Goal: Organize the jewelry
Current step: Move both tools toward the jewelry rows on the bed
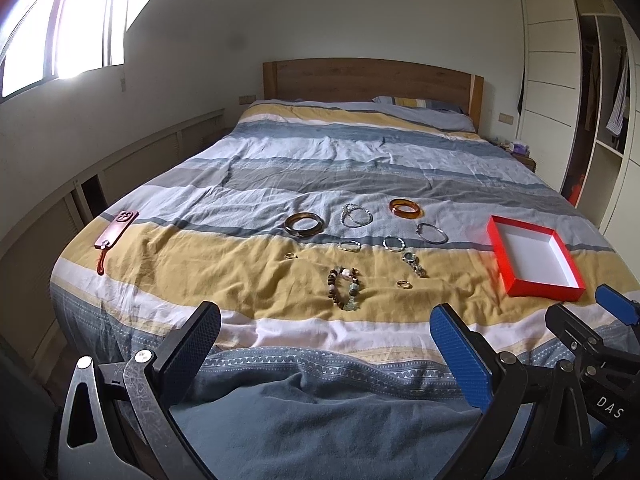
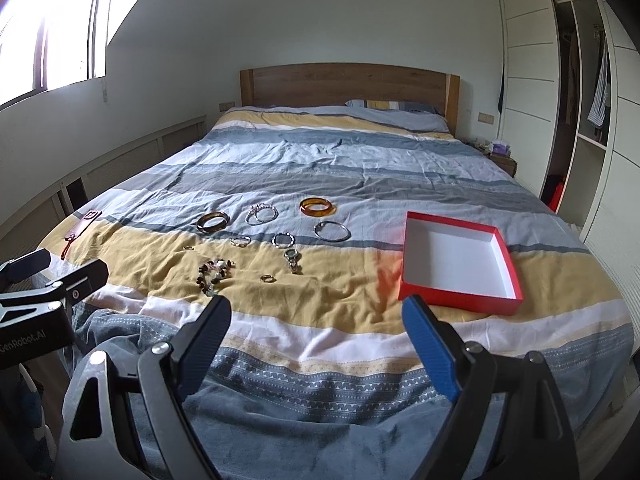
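Several pieces of jewelry lie spread on the striped bedspread: a brown bangle, an amber bangle, a silver bangle, a beaded bracelet, a small watch and a gold ring. An empty red box with a white inside sits to their right. My left gripper hangs open over the near end of the bed, short of the beaded bracelet. My right gripper is open too, just short of the red box, holding nothing.
A red phone with a strap lies near the bed's left edge. A wooden headboard and pillow stand at the far end. A white wardrobe lines the right wall, low cabinets the left. A folded blue blanket lies nearest me.
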Motion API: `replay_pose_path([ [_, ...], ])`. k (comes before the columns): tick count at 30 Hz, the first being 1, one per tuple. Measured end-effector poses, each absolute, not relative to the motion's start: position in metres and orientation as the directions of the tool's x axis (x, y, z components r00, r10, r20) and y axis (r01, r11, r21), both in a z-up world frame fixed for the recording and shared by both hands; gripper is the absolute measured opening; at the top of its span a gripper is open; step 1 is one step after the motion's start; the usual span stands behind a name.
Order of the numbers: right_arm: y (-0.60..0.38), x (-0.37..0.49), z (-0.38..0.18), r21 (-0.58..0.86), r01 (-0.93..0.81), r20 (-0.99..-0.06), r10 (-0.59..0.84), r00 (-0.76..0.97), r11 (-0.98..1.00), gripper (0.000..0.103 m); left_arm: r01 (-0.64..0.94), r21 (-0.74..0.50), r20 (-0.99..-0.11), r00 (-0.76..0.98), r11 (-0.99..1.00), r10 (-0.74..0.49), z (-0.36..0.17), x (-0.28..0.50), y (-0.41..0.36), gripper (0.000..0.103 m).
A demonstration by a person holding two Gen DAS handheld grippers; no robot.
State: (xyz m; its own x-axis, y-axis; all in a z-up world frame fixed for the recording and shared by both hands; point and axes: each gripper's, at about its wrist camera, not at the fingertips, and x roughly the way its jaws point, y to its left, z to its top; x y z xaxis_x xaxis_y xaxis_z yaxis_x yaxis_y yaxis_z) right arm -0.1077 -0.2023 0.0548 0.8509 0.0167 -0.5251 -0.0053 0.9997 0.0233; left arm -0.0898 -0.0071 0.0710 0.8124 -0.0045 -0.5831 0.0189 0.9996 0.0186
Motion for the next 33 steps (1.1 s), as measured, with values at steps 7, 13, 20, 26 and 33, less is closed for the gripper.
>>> replay_pose_path([
  [7, -0.202, -0.097, 0.037, 0.016, -0.015, -0.559, 0.022, 0.829, 1.0, 0.087, 0.005, -0.012, -0.614, 0.789, 1.0, -0.012, 0.054, -0.073, -0.002, 0.102],
  [13, -0.202, -0.085, 0.02, 0.02, -0.026, -0.596, 0.033, 0.802, 0.999, 0.087, 0.006, -0.03, -0.651, 0.759, 1.0, -0.024, 0.035, -0.058, 0.003, 0.102],
  [20, -0.205, -0.072, 0.001, 0.027, -0.02, -0.644, 0.033, 0.764, 0.999, 0.087, 0.016, -0.032, -0.686, 0.726, 0.999, -0.034, 0.014, -0.04, 0.003, 0.102],
  [26, -0.21, -0.065, -0.007, 0.041, -0.011, -0.666, 0.036, 0.745, 0.999, 0.087, 0.036, -0.032, -0.714, 0.698, 0.999, -0.048, 0.003, -0.026, 0.0, 0.102],
  [33, -0.21, -0.058, -0.01, 0.048, -0.013, -0.675, 0.042, 0.737, 0.999, 0.087, 0.058, -0.053, -0.736, 0.673, 0.997, -0.078, -0.003, -0.015, 0.003, 0.102],
])
